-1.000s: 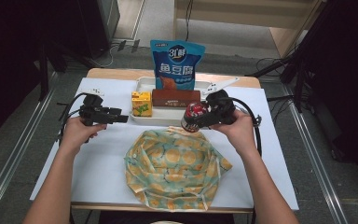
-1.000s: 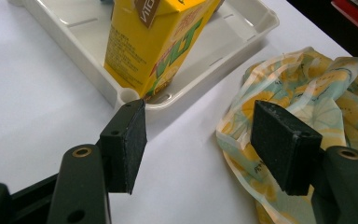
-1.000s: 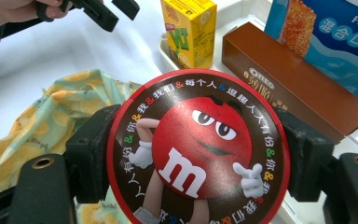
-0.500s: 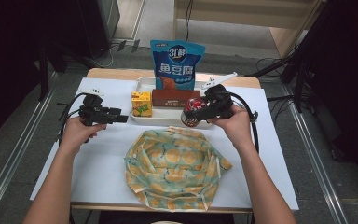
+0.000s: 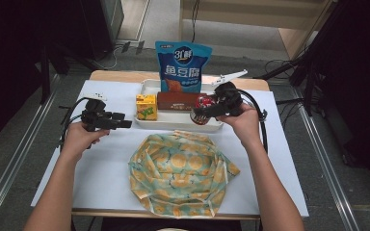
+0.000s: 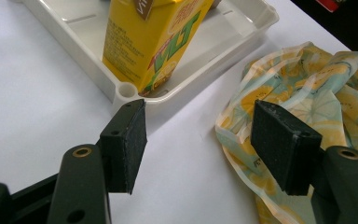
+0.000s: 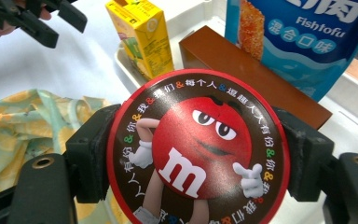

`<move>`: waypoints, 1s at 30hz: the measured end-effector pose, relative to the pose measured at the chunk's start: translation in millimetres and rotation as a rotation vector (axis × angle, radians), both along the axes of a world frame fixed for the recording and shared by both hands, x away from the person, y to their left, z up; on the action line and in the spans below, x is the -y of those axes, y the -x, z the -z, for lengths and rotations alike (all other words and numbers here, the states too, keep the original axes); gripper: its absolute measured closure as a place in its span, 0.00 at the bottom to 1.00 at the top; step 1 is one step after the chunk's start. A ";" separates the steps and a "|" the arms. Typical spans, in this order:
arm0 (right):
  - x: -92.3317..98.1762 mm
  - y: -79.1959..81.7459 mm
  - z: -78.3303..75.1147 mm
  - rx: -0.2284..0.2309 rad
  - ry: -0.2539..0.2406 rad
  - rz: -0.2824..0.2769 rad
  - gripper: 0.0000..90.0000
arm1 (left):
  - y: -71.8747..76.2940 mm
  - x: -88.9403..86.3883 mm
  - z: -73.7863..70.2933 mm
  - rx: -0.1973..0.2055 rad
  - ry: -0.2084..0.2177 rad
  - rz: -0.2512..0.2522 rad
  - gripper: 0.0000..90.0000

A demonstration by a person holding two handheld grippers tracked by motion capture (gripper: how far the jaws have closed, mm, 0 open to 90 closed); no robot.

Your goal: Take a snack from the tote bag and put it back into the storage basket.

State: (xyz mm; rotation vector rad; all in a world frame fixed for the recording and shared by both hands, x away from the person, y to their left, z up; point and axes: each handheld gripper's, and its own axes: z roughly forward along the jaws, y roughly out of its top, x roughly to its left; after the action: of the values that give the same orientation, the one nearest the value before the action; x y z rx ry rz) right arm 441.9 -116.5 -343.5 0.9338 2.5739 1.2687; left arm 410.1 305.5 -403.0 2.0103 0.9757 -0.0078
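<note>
**Round tin lifted over the tray**

White table (image 5: 101, 163), lemon-print cloth (image 5: 178, 173), tray (image 5: 147, 86). Above the tray's right end, the right gripper (image 7: 198, 154) clamps a candy tin (image 7: 196, 149) across its rim: likely stiff, light, slippery. Left gripper (image 6: 209, 144) gapes wide, empty.

The left gripper (image 6: 200, 144) is held over a white tabletop (image 6: 32, 93) with its two black jaws spread apart and nothing between them. Beyond the tip of the left-hand jaw, a white tray (image 6: 177, 91) is seen with its corner almost at the jaw's tip. A yellow drink carton (image 6: 149, 42) is stood in that tray, above the left-hand jaw. A lemon-print cloth (image 6: 317, 88) is spread behind and beside the right-hand jaw, partly covered by it.
</note>
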 end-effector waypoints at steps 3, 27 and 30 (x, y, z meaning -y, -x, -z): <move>1.1 -4.3 1.3 -0.003 -0.005 0.007 0.29 | 1.3 -0.3 0.0 0.002 -0.001 0.006 0.41; 5.1 -36.6 27.1 -0.040 0.012 0.060 0.29 | 6.8 -3.3 1.5 0.005 -0.004 -0.003 0.40; 4.4 -39.7 32.5 -0.045 0.024 0.069 0.29 | 7.2 -3.2 1.2 0.008 -0.005 -0.003 0.40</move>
State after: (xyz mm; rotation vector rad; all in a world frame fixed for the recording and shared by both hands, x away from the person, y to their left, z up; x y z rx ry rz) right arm 481.6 -120.9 -376.0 1.0488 2.5604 1.2099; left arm 402.9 308.6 -404.1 2.0123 0.9748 0.0040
